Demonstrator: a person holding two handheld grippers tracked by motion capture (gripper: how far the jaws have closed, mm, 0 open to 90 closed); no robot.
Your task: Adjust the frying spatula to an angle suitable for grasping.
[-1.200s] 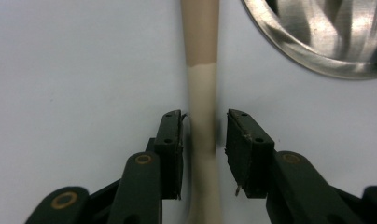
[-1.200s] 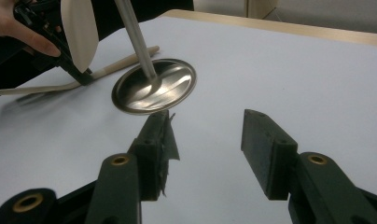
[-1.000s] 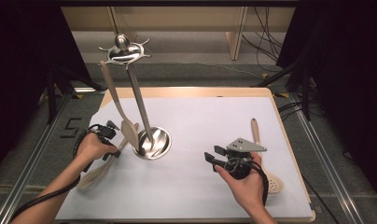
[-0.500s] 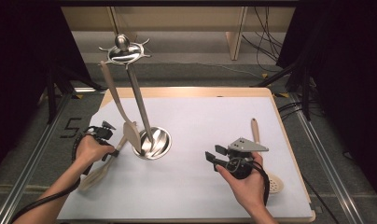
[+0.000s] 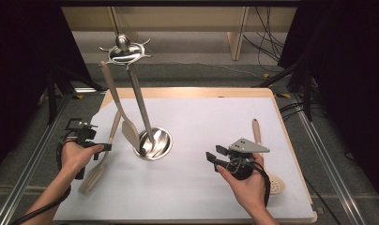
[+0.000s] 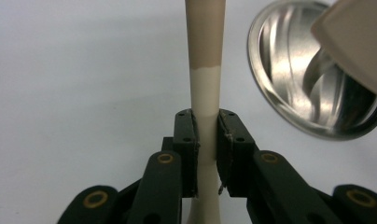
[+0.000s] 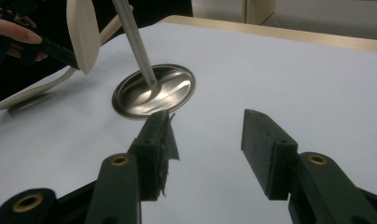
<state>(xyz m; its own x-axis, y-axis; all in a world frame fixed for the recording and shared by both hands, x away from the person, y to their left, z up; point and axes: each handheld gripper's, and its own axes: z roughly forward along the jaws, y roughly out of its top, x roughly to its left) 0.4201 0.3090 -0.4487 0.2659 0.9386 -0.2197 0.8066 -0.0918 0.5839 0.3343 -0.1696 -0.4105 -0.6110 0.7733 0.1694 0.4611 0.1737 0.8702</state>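
my left gripper point(image 5: 104, 147) is clamped on the handle of the cream spatula point(image 6: 204, 100), which lies on the white table point(image 5: 216, 122) just left of the steel rack base point(image 5: 155, 143). it looks light, stiff and a bit slick, so i'd grip mid-handle. my right gripper point(image 7: 207, 140) hangs open, holding nothing.

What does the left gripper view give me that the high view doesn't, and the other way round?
Left gripper view: the left gripper has its jaws clamped on the spatula handle.
High view: the open right gripper, the slotted spoon beside it, and the stand's hook crown with another spatula hanging.
Both: the stand's round steel base and the white table cover.
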